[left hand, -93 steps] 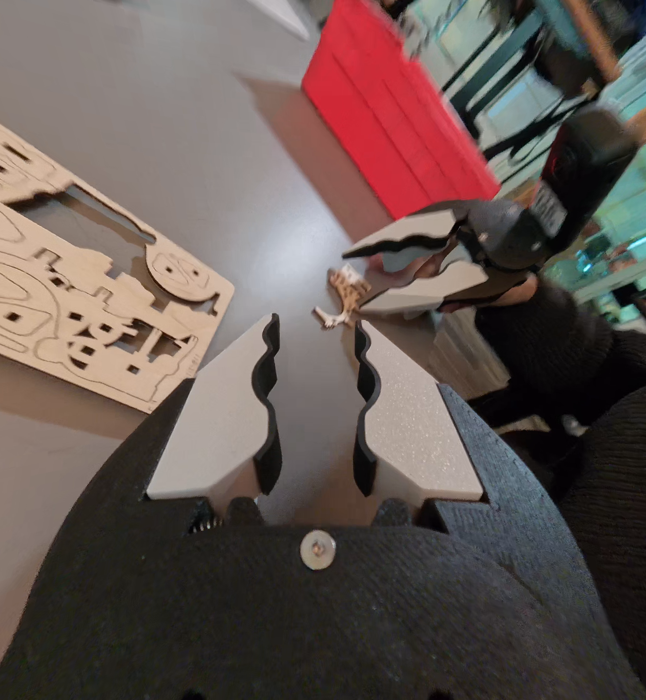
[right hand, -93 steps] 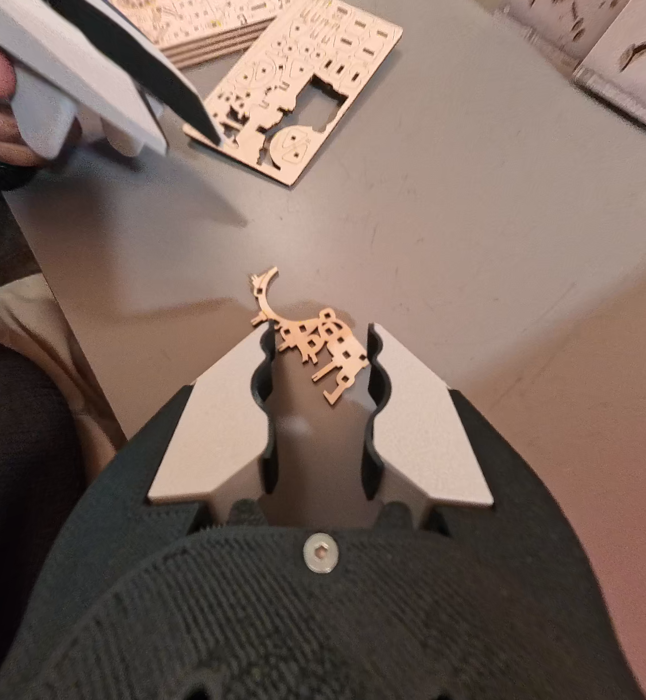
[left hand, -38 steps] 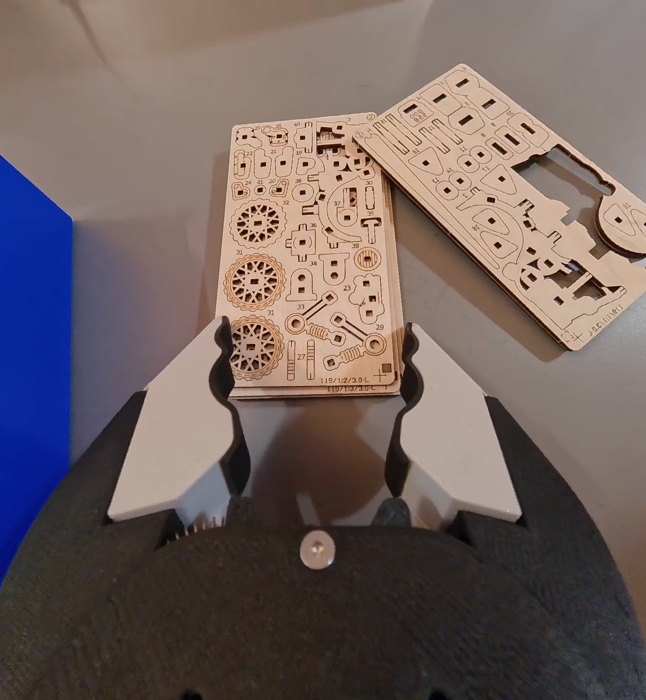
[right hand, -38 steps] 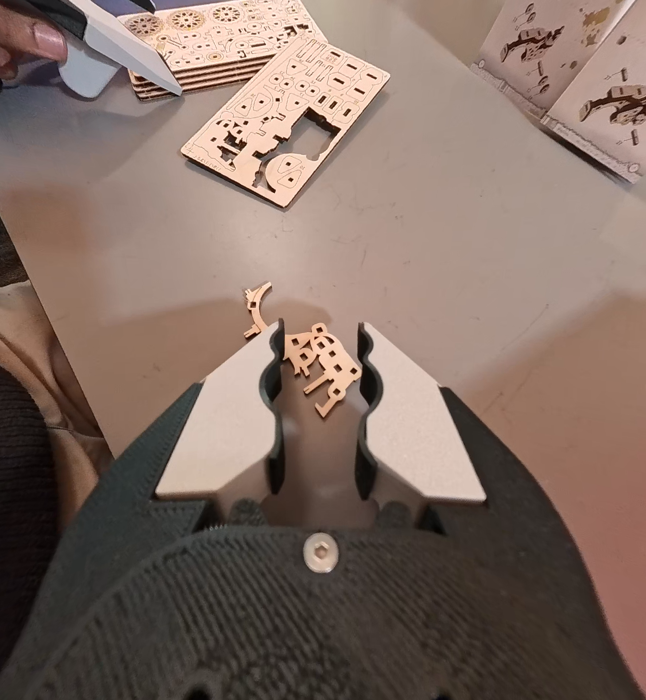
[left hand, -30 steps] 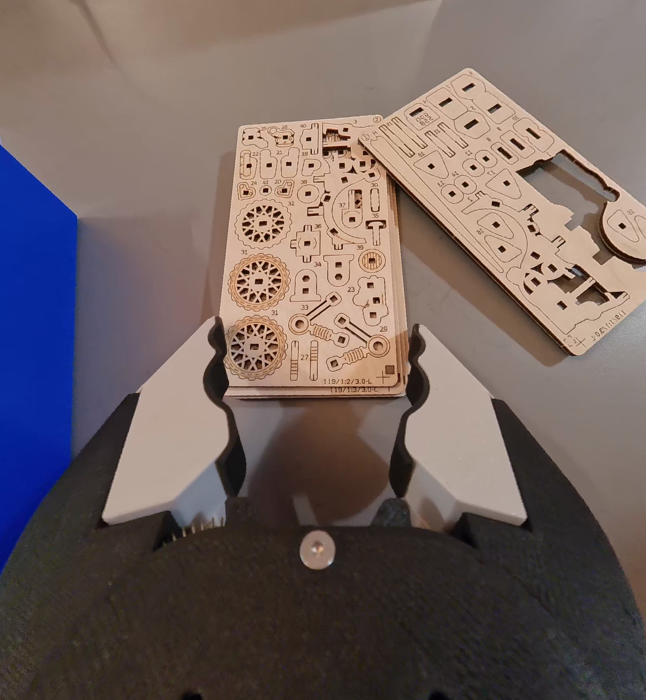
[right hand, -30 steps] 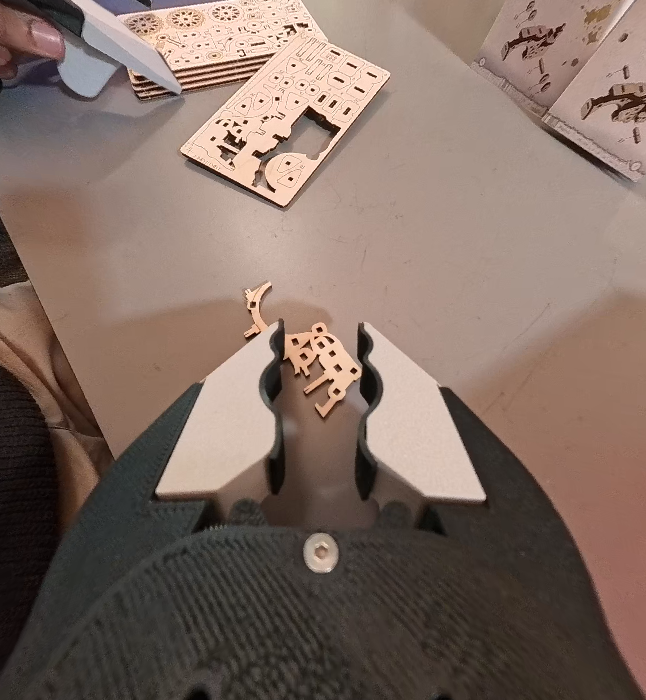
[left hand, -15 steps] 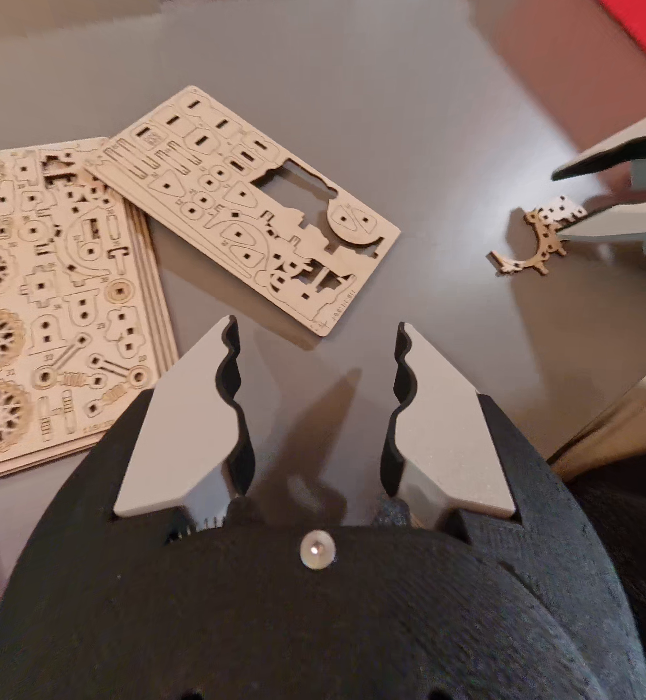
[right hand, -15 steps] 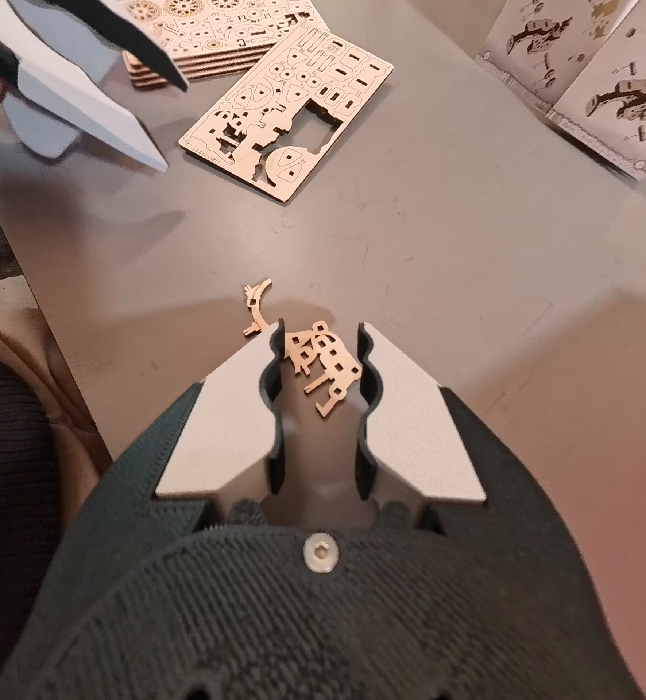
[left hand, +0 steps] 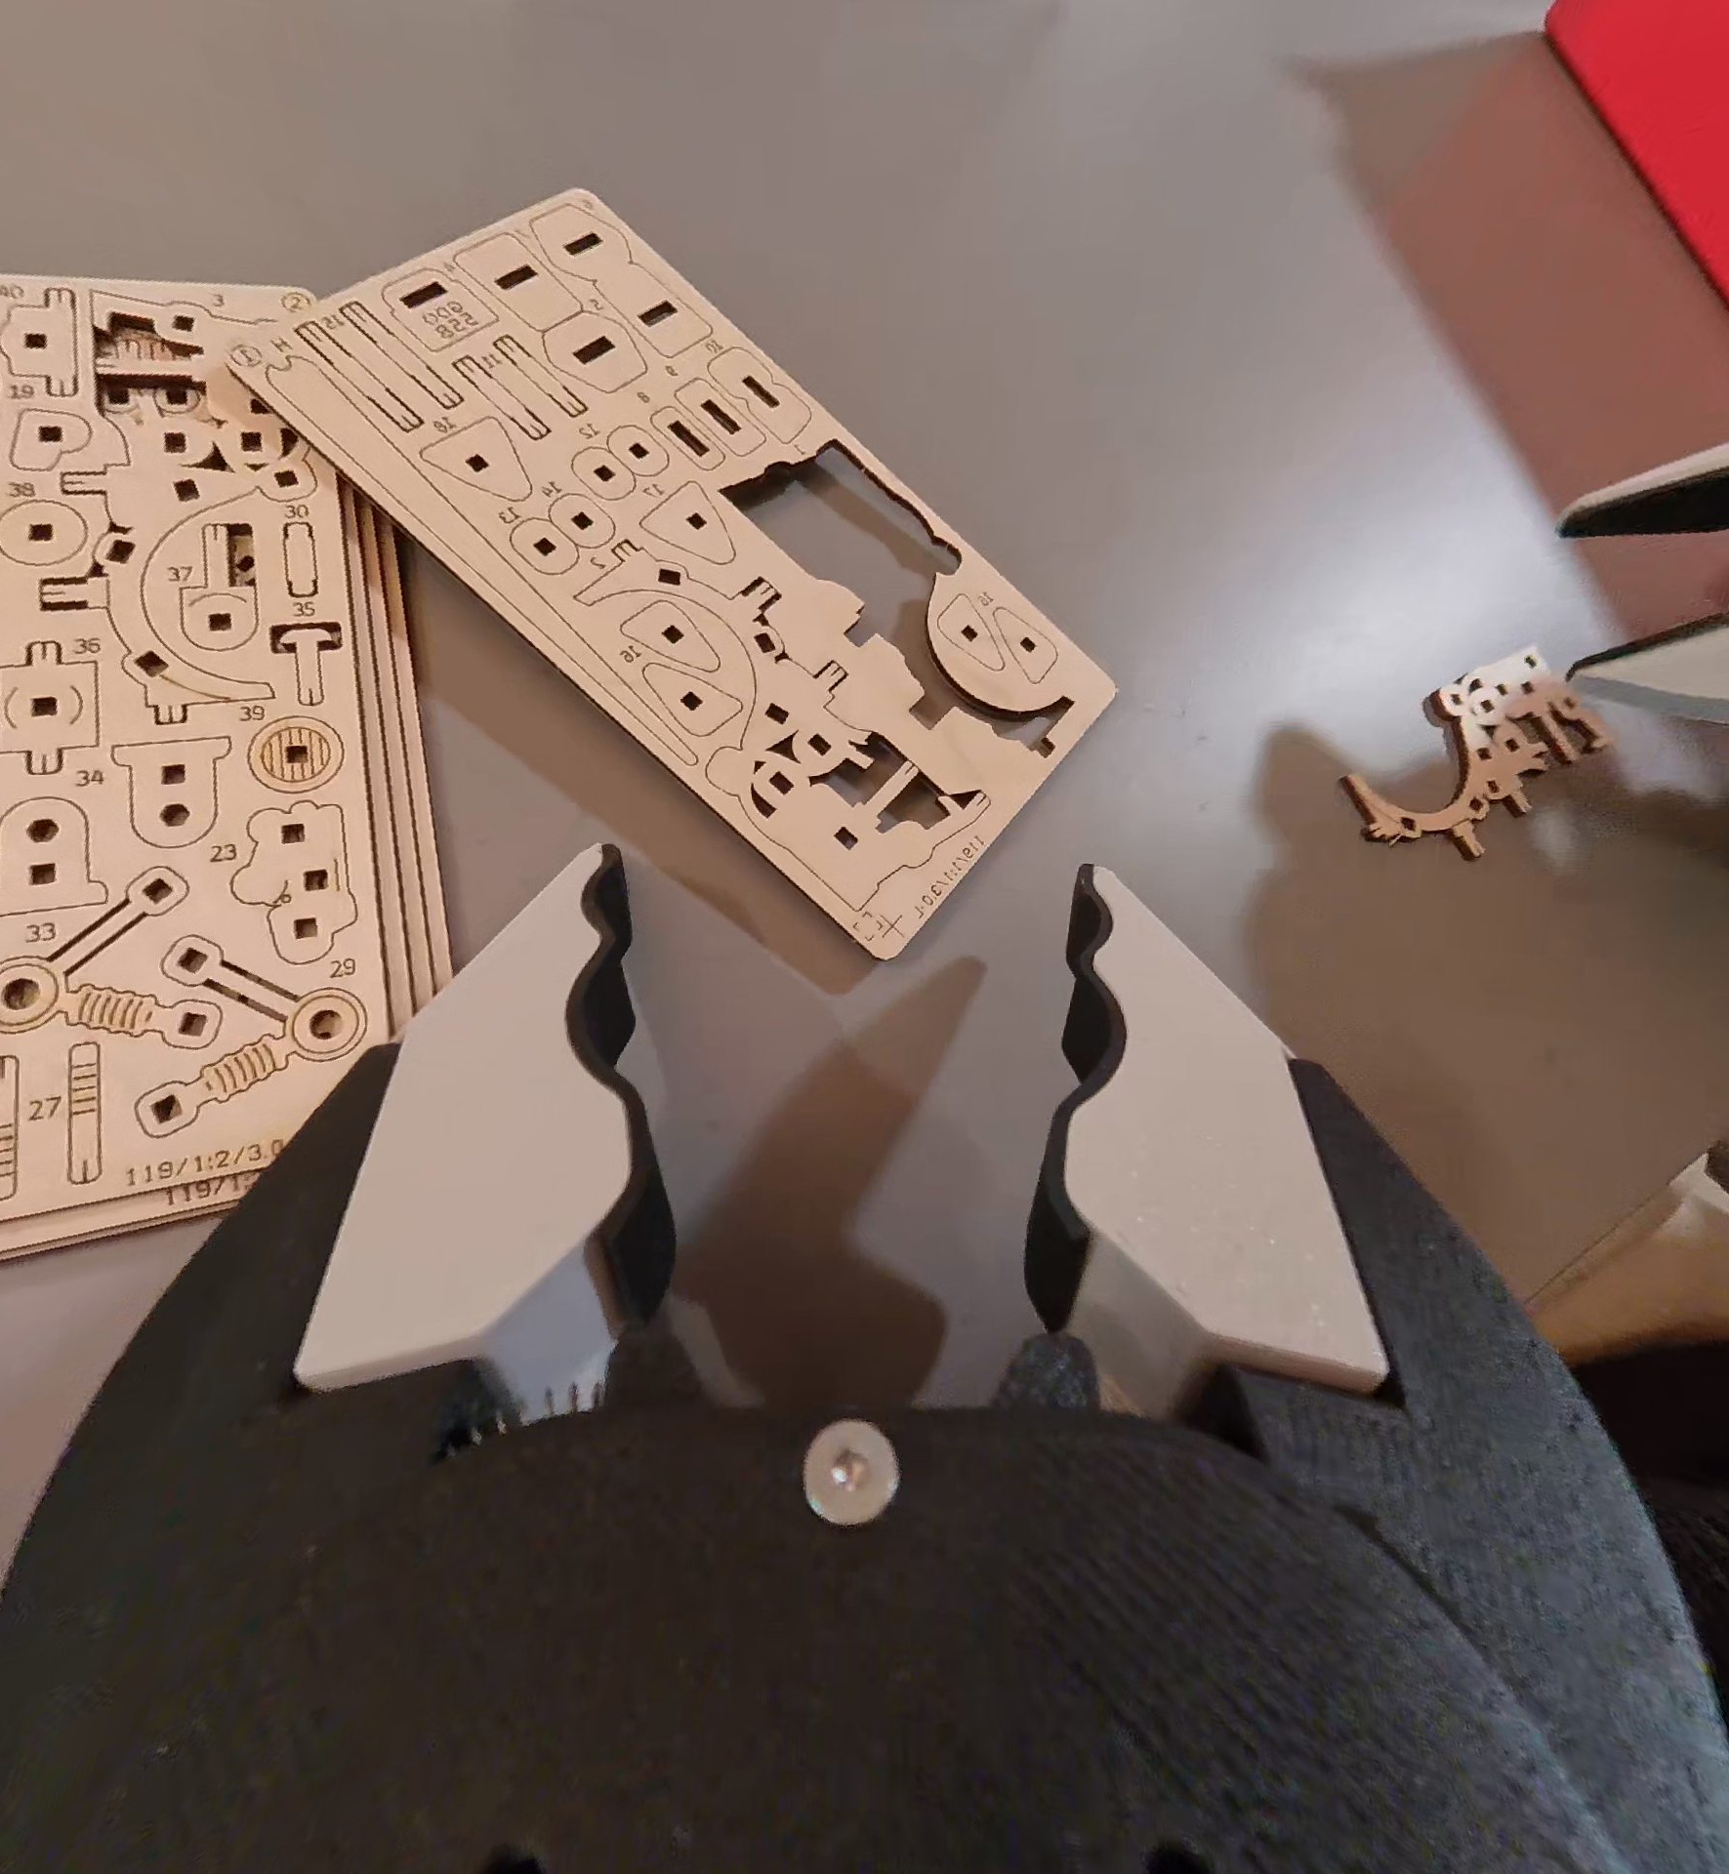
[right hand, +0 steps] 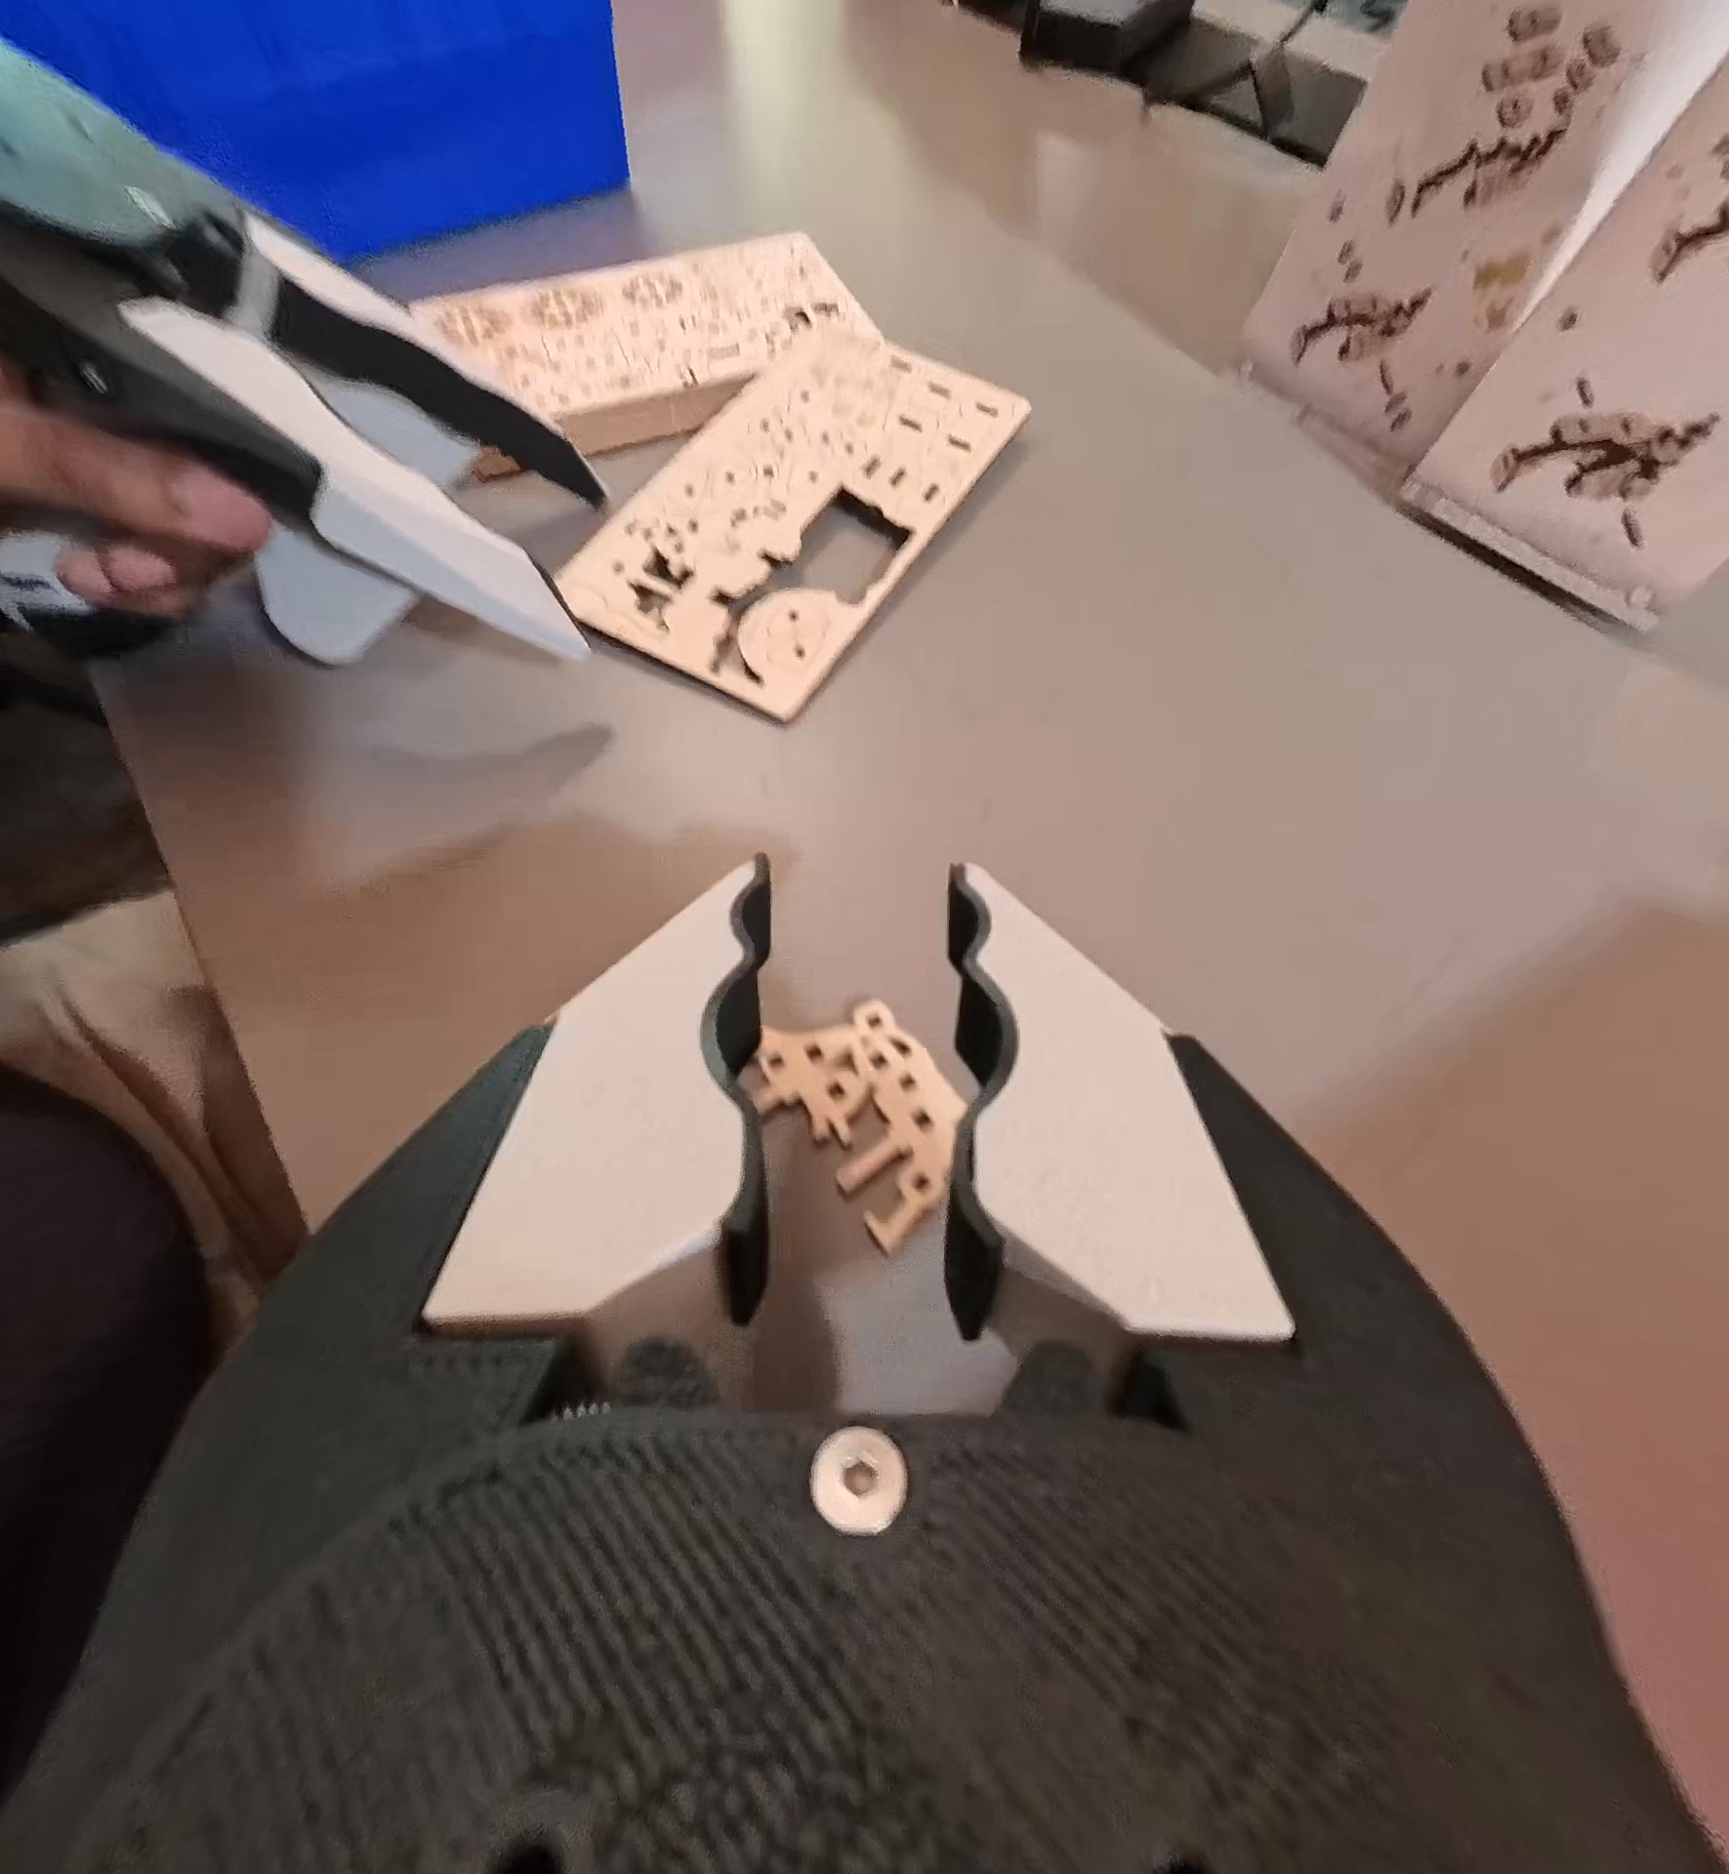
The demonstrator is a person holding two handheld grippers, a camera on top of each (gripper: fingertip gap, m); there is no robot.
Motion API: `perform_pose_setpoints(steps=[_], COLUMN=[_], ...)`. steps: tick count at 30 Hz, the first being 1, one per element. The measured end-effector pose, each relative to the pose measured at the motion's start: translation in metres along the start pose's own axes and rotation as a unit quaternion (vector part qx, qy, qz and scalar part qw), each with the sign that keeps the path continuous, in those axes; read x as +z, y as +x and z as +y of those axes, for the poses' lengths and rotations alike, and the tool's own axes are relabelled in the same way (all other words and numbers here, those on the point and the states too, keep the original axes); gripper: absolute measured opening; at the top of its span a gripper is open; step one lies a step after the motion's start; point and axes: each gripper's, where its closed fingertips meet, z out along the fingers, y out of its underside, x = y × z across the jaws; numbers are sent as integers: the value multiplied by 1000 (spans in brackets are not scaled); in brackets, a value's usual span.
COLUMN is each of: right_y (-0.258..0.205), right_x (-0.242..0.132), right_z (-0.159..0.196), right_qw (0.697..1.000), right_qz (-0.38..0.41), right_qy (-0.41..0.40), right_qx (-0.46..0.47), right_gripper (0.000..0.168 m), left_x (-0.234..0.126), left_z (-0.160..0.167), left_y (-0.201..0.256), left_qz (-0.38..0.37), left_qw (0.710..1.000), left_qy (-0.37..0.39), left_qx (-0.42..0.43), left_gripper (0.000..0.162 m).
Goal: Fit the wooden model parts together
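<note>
A small loose wooden part [right hand: 860,1105] lies flat on the grey table between my right gripper's [right hand: 858,877] fingers. The jaws are open and stand close on both sides of it. I cannot tell whether they touch it. In the left wrist view the same part [left hand: 1479,761] lies at the right under the right gripper [left hand: 1575,598]. My left gripper [left hand: 845,882] is open and empty, just in front of a single wooden part sheet [left hand: 667,568] with a cut-out hole. The left gripper [right hand: 586,573] also shows at the left of the right wrist view, above the table.
A stack of wooden part sheets [left hand: 130,710] lies left of the single sheet [right hand: 799,548]. A red box [left hand: 1702,152] stands far right, a blue box [right hand: 333,101] at the back. Printed instruction sheets [right hand: 1550,355] stand at the right. The table edge [right hand: 191,963] runs close on my left.
My left gripper has swung right from the stack of sheets to the single sheet, still open. My right gripper has moved forward over the loose part and its jaws have narrowed a little.
</note>
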Motion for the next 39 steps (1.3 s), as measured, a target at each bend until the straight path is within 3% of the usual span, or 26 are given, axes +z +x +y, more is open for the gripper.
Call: perform_pose_setpoints(steps=[4, 8, 12, 17, 22, 30, 34, 37, 39], right_y=[-26, -38, -33, -41, -43, -49, -68, -76, -84], right_x=[23, 62, 87, 96, 93, 87, 85, 84, 82], right_z=[-27, -21, -17, -7, -4, 0, -1, -6, -10], right_qw=[999, 995, 992, 988, 986, 986, 983, 984, 984], right_qz=[-48, -48, -38, -80, -79, -71, -109, -113, -126], right_qy=[18, -62, -100, -134, -141, -143, -141, -127, -116], right_qx=[4, -60, -60, -17, -36, -57, -40, -52, -57], right_gripper=[38, 42, 46, 50, 50, 40, 37, 37, 36], left_x=[0, 0, -1, -1, -6, -23, -31, -29, -30], left_z=[-2, -2, -3, -5, -11, -31, -37, -35, -34], left_y=[2, 4, 9, 18, 20, 13, 27, 33, 35], left_qz=[12, 23, 45, 78, 117, 204, 280, 287, 283], left_qw=[1000, 1000, 998, 996, 989, 956, 928, 928, 934], left_qy=[6, 9, 14, 19, 44, 106, 112, 105, 103], left_qx=[-13, -18, -29, -43, -77, -180, -217, -214, -190], left_gripper=[86, 86, 86, 85, 83, 53, 37, 32, 19])
